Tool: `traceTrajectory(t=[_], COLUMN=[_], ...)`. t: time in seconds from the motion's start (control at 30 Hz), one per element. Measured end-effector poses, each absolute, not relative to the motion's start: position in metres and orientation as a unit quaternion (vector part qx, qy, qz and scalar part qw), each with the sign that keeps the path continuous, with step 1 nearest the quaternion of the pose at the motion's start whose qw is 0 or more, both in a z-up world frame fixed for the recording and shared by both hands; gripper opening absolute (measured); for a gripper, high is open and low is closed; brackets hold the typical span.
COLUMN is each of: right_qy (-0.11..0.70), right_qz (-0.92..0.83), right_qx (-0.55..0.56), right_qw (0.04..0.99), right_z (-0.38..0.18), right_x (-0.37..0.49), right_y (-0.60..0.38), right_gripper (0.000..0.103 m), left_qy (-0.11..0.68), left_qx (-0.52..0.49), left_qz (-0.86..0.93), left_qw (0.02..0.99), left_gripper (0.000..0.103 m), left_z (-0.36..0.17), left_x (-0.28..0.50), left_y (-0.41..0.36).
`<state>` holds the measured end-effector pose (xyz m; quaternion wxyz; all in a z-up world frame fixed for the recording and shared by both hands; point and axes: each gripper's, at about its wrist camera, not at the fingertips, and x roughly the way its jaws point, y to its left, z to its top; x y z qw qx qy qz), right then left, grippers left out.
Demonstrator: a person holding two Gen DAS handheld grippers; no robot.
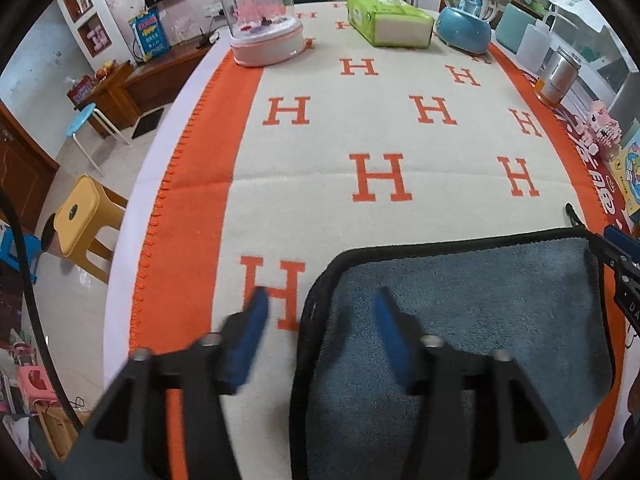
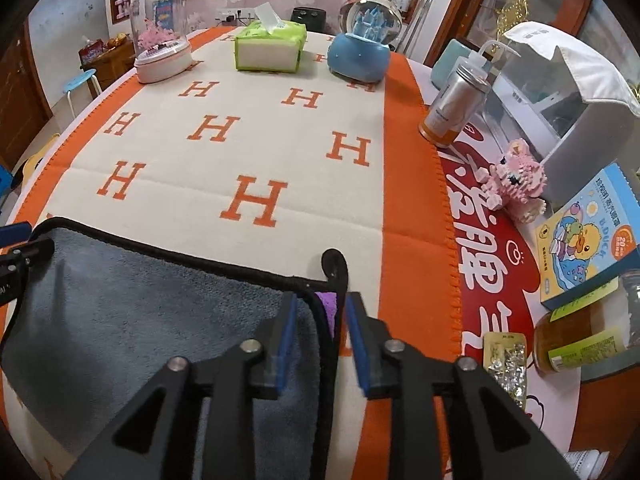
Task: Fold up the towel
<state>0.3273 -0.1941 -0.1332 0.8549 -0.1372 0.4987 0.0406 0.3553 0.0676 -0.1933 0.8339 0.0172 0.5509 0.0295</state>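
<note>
The blanket (image 1: 400, 128), cream with orange H letters and an orange border, covers the table. The towel (image 1: 460, 320), grey-blue plush with black piping, lies flat on its near part. The left gripper (image 1: 322, 312) is wide open, straddling the towel's left edge, holding nothing. The right gripper (image 2: 321, 320) is partly open, straddling the towel's right edge beside the black hanging loop (image 2: 335, 264).
</note>
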Motion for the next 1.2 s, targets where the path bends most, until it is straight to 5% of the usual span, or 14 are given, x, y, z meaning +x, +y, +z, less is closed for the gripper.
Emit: traceTrajectory(t=[0.3, 0.57, 0.73, 1.2], right_qy=[0.501, 0.497, 0.489, 0.470], right_qz=[0.048, 0.059, 0.061, 0.066], right_qx=[-0.112, -0.095, -0.083, -0.041], right_qw=[0.857, 0.860, 0.866, 0.879], right_z=[-0.125, -0.113, -0.102, -0.055], right_x=[0.318, 0.298, 0.285, 0.234], right_y=[-0.194, -0.191, -0.190, -0.201], right_gripper=[0.029, 0.029, 0.039, 0.040], left_qy=[0.544, 0.539, 0.535, 0.506], left_qx=[0.011, -0.007, -0.017, -0.012], left_qz=[0.055, 0.065, 0.064, 0.040], left_qw=[0.837, 0.839, 0.842, 0.861], left_gripper=[0.082, 0.083, 0.083, 0.099], left_z=[-0.182, -0.170, -0.160, -0.108], left_x=[0.346, 0.329, 0.315, 0.260], left_y=[0.073, 0.074, 0.073, 0.052])
